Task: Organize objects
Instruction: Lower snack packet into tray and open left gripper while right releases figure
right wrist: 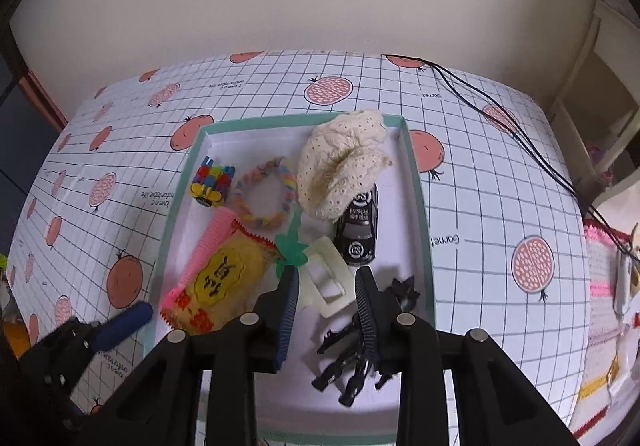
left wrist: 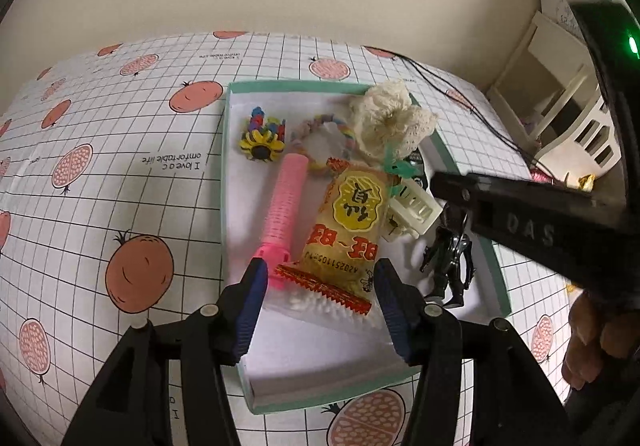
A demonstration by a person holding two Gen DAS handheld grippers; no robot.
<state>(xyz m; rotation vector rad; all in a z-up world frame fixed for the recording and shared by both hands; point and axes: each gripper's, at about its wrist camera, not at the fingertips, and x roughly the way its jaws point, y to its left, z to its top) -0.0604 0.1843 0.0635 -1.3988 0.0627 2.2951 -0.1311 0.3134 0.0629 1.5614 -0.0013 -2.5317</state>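
Toys and small things lie in a shallow tray (right wrist: 416, 182) with a green rim, on a tablecloth (right wrist: 500, 182) with fruit pictures. The left gripper (left wrist: 318, 310) is wide open over the near end of a yellow snack packet (left wrist: 344, 230), with nothing in it. A pink comb (left wrist: 282, 202) lies just beside the packet. The right gripper (right wrist: 326, 310) is open too and holds nothing; a white clip (right wrist: 328, 282) lies between its fingers. A black toy figure (right wrist: 348, 358) lies under its right finger. A black toy car (right wrist: 358, 234) sits near a cream lace cloth (right wrist: 344, 166).
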